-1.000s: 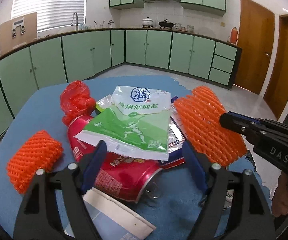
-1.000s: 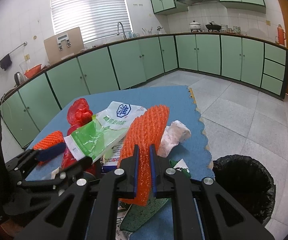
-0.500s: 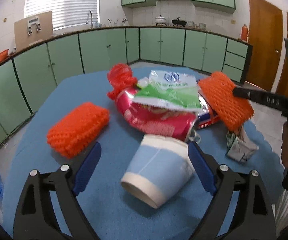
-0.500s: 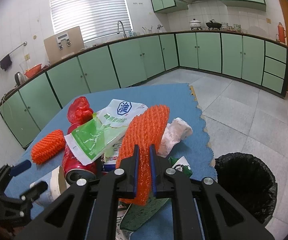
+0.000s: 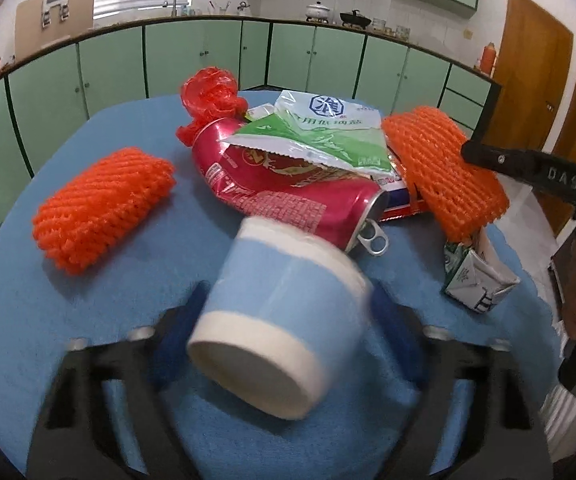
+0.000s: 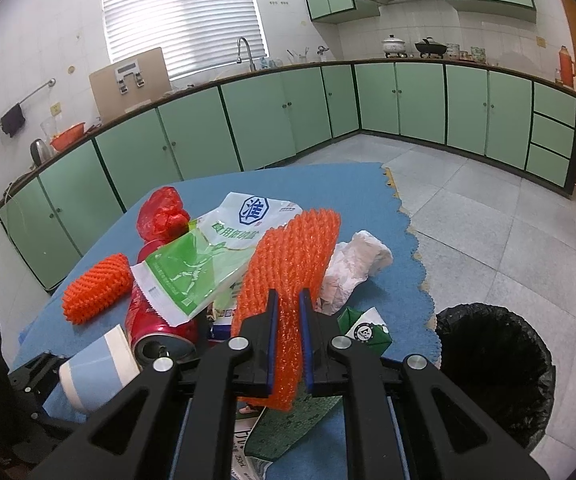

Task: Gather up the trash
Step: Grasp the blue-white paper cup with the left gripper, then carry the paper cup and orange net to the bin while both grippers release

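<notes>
The right tongs (image 6: pixel 287 334) pinched an orange foam net (image 6: pixel 288 264) above the blue counter (image 6: pixel 352 188). The left tongs (image 5: pixel 284 316) stood around a blue paper cup (image 5: pixel 284 320); whether they gripped it, I cannot tell. A black bin (image 6: pixel 492 364) stood beside the counter.

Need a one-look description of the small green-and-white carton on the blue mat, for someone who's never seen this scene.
Start at the blue mat and find its scalloped edge nearest the black-lined trash bin. The small green-and-white folded carton lies there, just right of the orange foam net pinched in the right gripper. It is the only boxy, dark green piece, with a round white emblem.
</notes>
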Tool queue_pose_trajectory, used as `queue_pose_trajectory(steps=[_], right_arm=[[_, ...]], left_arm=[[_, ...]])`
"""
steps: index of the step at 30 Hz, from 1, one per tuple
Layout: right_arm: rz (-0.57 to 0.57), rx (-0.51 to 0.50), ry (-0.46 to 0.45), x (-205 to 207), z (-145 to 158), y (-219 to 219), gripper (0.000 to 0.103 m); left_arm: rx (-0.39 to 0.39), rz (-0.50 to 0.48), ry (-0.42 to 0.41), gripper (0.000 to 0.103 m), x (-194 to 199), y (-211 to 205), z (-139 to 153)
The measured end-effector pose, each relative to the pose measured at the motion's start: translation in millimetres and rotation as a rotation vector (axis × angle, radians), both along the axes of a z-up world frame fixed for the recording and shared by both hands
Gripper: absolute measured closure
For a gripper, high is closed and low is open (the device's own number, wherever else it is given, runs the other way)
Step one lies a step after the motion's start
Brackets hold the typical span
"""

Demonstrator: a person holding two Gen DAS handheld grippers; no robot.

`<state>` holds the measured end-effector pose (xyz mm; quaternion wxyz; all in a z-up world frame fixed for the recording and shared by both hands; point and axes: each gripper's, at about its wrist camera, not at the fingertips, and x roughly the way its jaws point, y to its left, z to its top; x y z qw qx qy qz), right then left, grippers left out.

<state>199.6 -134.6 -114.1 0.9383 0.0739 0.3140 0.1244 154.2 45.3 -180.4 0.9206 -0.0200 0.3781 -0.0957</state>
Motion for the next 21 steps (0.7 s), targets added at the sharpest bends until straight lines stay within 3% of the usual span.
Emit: queue_pose_trajectory(steps=[7,13,21], right_arm=[[0.011,0.003,-0.001,-1.2,0.3,1.3,0.093],[0.025,0.002,-0.022,-5.9,5.4,2.1,0.093],[0.048,0.014,-0.077,-15.9,26.9,1.8,0.094]], left_arm=[[-0.025,0.044,-0.058,0.050,-8.7,8.1,20.1],[-0.042,0.082,-0.150,0.054,-18.4,14.3,50.1],[-0.028,0.057,-0.239,0.055,-9.3,5.1,80.8]])
